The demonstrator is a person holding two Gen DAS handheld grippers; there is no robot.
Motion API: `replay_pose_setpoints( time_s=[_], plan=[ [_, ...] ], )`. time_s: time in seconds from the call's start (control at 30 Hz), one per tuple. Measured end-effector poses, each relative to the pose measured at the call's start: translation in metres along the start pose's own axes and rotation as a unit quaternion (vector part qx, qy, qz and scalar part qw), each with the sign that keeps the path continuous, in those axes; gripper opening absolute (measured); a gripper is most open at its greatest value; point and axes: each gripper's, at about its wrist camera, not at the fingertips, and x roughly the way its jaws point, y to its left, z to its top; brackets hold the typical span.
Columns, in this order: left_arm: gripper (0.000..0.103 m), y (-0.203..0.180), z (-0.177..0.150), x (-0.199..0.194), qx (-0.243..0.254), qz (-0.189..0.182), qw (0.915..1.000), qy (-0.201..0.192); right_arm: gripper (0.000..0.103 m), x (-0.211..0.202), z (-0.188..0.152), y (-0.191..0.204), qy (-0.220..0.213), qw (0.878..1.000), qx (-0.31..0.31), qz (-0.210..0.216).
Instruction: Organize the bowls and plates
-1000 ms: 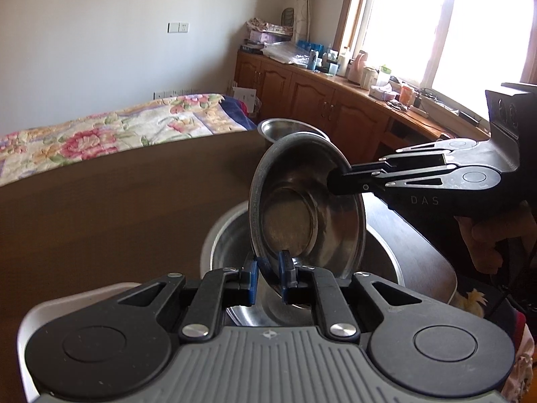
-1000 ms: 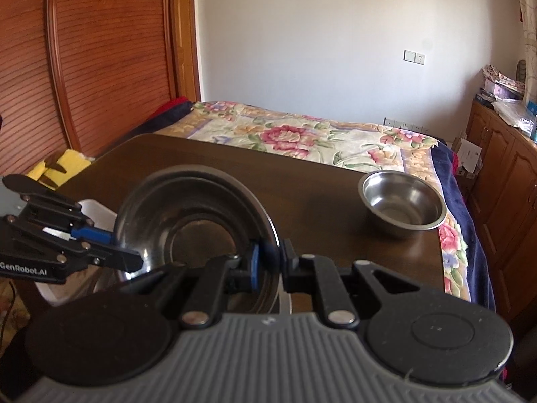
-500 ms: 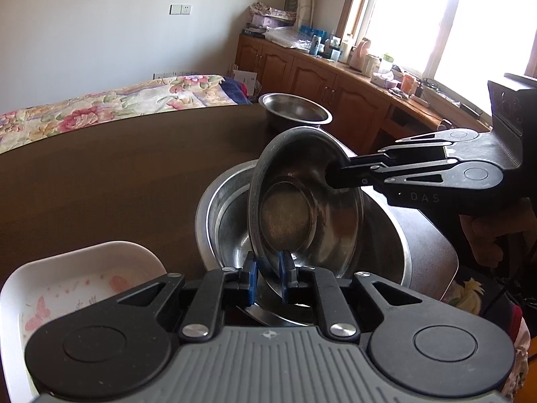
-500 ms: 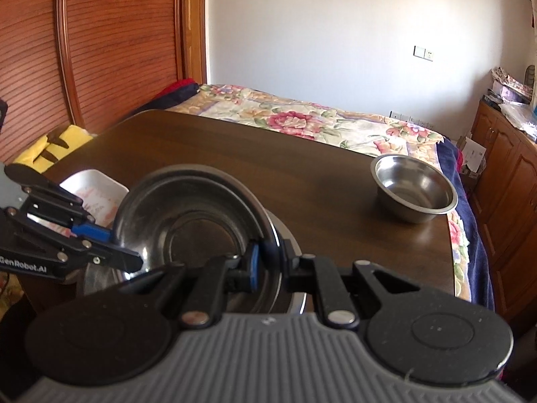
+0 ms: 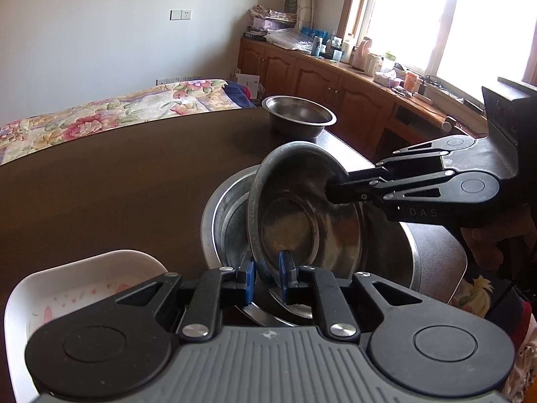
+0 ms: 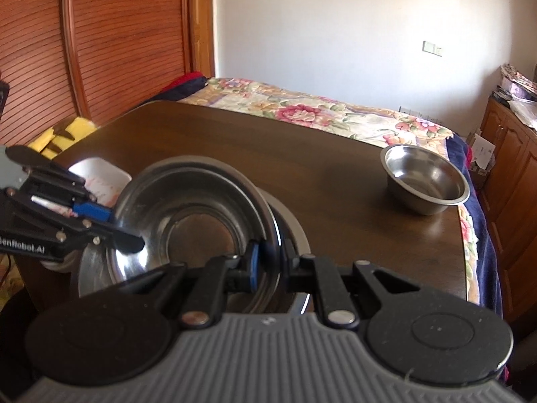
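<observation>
Over the near right part of the dark wooden table (image 5: pixel 110 181), we hold a steel bowl (image 5: pixel 302 215) tilted on edge, its hollow facing the left wrist camera, inside the mouth of a larger steel basin (image 5: pixel 399 255) that sits on the tabletop. Our left gripper (image 5: pixel 266 277) has its blue-padded fingers closed on the bowl's near rim. Our right gripper (image 6: pixel 270 265) pinches the opposite rim, one finger inside the bowl and one outside. Seen from the left wrist camera, the right gripper comes in from the right and carries the raised letters "DAS" on its black body. Seen from the right wrist camera, the left gripper comes in from the left with white lettering that reads "enRobot.AI", its first letter cut off by the frame edge.

Just left of the basin, at the table's near edge, lies a white dish (image 5: pixel 84 288) with a faint pink pattern inside. Well apart, at the far right corner of the table, stands a second, smaller steel bowl (image 6: pixel 424 183), upright and empty. Beyond the table a bed with a floral cover (image 6: pixel 322 114) runs along the white wall, which has a switch plate whose markings we cannot read. Wooden cabinets (image 5: pixel 322 77) below the bright window hold bottles and boxes; their labels are too small to make out.
</observation>
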Motion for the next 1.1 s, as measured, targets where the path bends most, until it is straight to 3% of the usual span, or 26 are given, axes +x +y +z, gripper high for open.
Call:
replay_pose_setpoints(
  time_s=[0.33,0.7,1.1],
  plan=[
    [0.018,0.003,0.002,-0.005,-0.003,0.013,0.9999,-0.007,0.015,0.000,-0.002,0.011,0.011,0.999,-0.046,-0.001],
    [0.020,0.004,0.005,-0.011,-0.004,0.028,0.9994,-0.020,0.015,0.001,0.002,0.011,0.009,0.999,-0.051,-0.003],
    [0.023,0.006,0.010,-0.018,-0.006,0.038,0.9986,-0.037,0.015,-0.017,0.011,0.002,-0.033,0.999,-0.032,-0.002]
  ],
)
